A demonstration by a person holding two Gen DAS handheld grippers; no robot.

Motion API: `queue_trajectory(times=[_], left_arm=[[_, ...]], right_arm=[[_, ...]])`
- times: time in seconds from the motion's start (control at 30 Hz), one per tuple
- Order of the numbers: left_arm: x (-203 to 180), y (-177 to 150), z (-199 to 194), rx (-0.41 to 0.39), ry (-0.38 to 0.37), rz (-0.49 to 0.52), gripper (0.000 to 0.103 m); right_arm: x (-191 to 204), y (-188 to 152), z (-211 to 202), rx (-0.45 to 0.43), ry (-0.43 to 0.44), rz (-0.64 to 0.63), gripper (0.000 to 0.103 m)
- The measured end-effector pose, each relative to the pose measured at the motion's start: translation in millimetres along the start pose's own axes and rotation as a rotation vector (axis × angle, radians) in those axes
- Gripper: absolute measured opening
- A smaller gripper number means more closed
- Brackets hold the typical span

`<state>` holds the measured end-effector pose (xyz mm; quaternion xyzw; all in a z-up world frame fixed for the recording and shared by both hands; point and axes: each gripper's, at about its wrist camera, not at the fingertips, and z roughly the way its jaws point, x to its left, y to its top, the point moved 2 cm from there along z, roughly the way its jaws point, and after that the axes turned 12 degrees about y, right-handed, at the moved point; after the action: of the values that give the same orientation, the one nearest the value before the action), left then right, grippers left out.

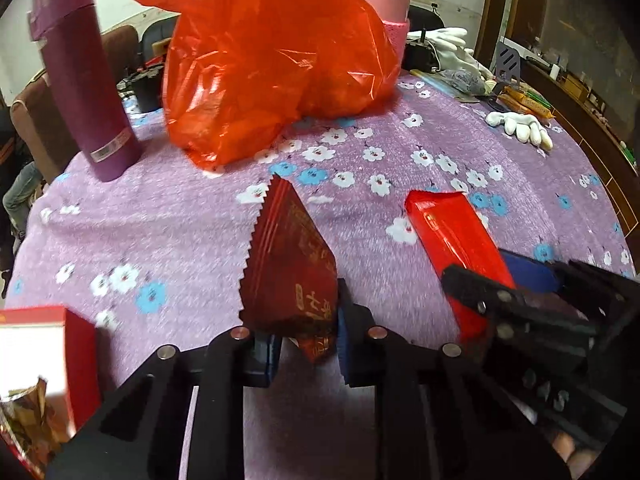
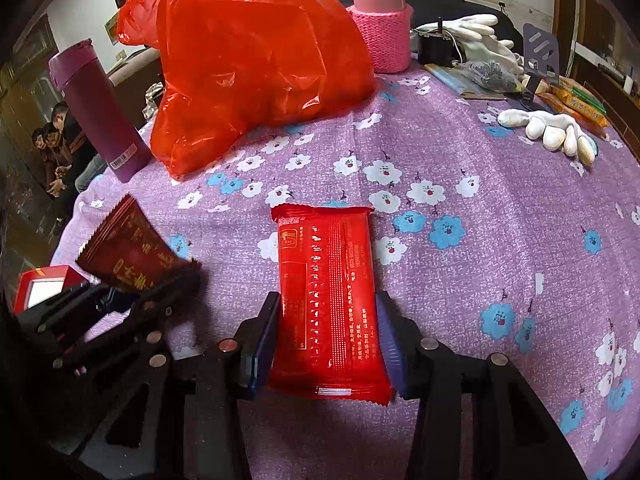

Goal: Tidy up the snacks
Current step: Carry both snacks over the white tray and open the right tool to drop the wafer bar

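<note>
Left gripper [image 1: 306, 344] jaws clamped on dark red snack packet [image 1: 290, 268], floral purple cloth [image 1: 180, 232], orange bag [image 1: 272, 56] behind

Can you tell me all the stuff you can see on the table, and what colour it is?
Plastic bag: one, orange-red, far middle of table.
Bottle: one, purple, far left.
Flask: one, pink in knitted sleeve, behind bag.
Gloves: white, far right; more behind them.
Snack bars: orange-yellow, far right edge.
Dark red packet: one, in left hand-held gripper.
Bright red packet: one, in right hand-held gripper.
Box: one, red and white, near left.
Cloth: purple, flowered.
Left hand-held gripper: shut on packet.
Right hand-held gripper: shut on packet.
</note>
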<state>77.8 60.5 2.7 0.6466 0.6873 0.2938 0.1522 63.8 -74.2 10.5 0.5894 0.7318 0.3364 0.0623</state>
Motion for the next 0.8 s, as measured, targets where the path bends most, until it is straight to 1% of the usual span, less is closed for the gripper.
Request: queue_trajectory(times=[0.1,0.17,0.23,0.27,0.33,0.4,0.5,0.63,0.7,0.8], left_arm=[[8,-12,-17,-0.018,-0.010,-0.022,0.020],[13,-20,-29,-0.026,-0.011,-0.031,0.020],[19,-29,-41,-0.039,-0.020,-0.046,0.020],[22,-35,-49,-0.047,-0.022,-0.051,0.020],[25,-41,-58,-0.056,-0.022,-0.056,0.020],[29,-48,-66,-0.062,-0.025,-0.055,0.020],[35,-58,-76,-0.065,-0.034,-0.069,0.020],[45,-71,-89,-0.078,-0.056,-0.085,0.020],[50,-76,-92,-0.079,-0.043,-0.078,0.020],[60,-84,-98,-0.085,-0.027,-0.089,0.020]], right_arm=[[3,-1,0,0.009,0.041,0.002,0.047],[3,-1,0,0.014,0.102,0.027,0.047],[4,-2,0,0.021,0.180,0.054,0.046],[4,-3,0,0.029,0.240,0.079,0.046],[7,-3,-1,0.040,0.329,0.110,0.046],[13,-3,-3,0.042,0.386,0.114,0.046],[22,-5,-5,0.050,0.450,0.116,0.046],[34,-7,-6,0.050,0.509,0.110,0.046],[43,-8,-9,0.041,0.540,0.094,0.046],[58,-9,-12,0.034,0.564,0.052,0.046]])
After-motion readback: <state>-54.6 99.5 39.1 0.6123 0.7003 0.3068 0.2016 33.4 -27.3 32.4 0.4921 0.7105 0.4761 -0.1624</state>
